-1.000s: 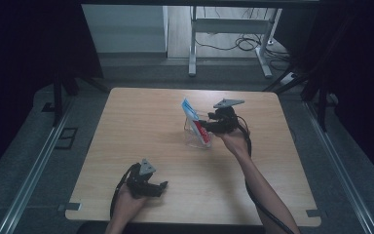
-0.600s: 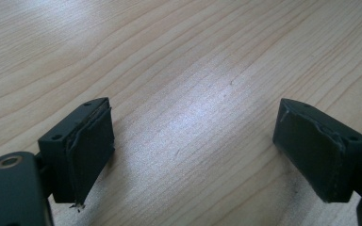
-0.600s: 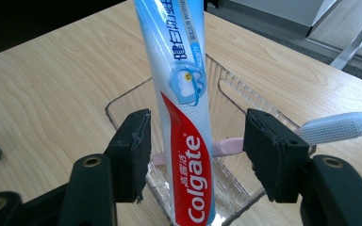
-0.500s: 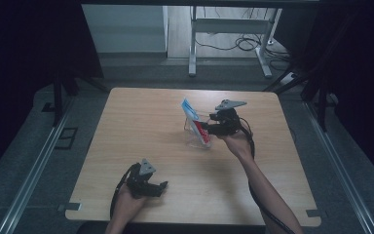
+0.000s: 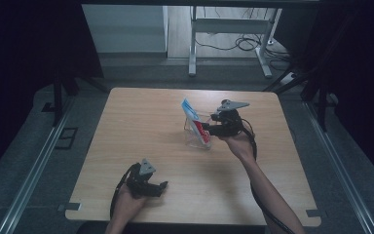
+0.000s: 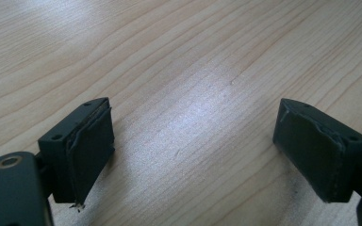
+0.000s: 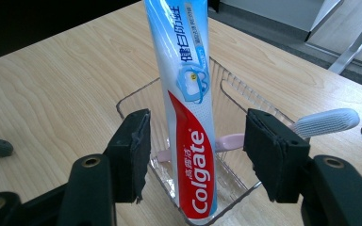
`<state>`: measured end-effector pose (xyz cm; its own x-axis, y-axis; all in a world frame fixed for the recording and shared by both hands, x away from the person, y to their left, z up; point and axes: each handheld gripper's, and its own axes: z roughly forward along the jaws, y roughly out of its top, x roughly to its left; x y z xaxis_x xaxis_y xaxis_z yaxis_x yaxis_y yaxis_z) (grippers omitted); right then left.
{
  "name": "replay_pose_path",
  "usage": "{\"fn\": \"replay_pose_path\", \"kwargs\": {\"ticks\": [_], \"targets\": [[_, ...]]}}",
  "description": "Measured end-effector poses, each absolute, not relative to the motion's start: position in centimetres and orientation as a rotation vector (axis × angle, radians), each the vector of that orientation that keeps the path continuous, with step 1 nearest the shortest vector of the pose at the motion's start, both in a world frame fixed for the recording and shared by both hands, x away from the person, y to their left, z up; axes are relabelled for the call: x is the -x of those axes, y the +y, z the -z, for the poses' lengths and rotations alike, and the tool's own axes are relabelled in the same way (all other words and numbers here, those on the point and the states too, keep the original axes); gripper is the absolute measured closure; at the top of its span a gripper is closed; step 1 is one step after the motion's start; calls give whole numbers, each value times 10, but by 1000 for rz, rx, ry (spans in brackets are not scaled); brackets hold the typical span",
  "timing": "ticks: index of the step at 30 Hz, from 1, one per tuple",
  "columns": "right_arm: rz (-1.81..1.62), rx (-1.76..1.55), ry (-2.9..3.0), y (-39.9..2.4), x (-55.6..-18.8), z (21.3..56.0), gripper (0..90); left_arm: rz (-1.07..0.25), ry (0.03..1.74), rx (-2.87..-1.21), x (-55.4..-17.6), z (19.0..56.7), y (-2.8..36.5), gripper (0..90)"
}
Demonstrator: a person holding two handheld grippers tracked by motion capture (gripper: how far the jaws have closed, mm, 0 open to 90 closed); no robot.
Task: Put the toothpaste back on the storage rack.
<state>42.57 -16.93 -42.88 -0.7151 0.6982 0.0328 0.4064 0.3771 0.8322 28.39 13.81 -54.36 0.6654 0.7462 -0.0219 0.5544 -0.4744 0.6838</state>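
Toothpaste tube (image 5: 191, 110) stands tilted in a clear plastic tray (image 5: 195, 138) on the far right-of-centre part of the wooden table (image 5: 126, 122) in the high view; the right gripper (image 5: 208, 127) sits just right of the tray, and the left gripper (image 5: 159, 188) rests near the table's near edge, well apart. In the left gripper view its jaws stand wide over bare wood, holding nothing. In the right gripper view the jaws are wide on either side of the toothpaste tube (image 7: 188, 132), not touching it; a pink-handled toothbrush (image 7: 311, 123) lies across the tray (image 7: 136, 96) behind the tube, its white head over the right rim. If the aim is to lift the tube, the jaws should close squarely on its lower red part, clear of the brush handle and tray wall, then rise straight up. Compared with half a second ago, both grippers and the tube sit much as they were.
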Motion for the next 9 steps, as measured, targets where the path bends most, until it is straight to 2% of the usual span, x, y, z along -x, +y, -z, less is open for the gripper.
{"fn": "replay_pose_path", "kwargs": {"ticks": [9], "targets": [[-1281, -968, 2304, -174, -421, 429, 413, -366, 998, -2206, -284, 543, 138, 130]]}}
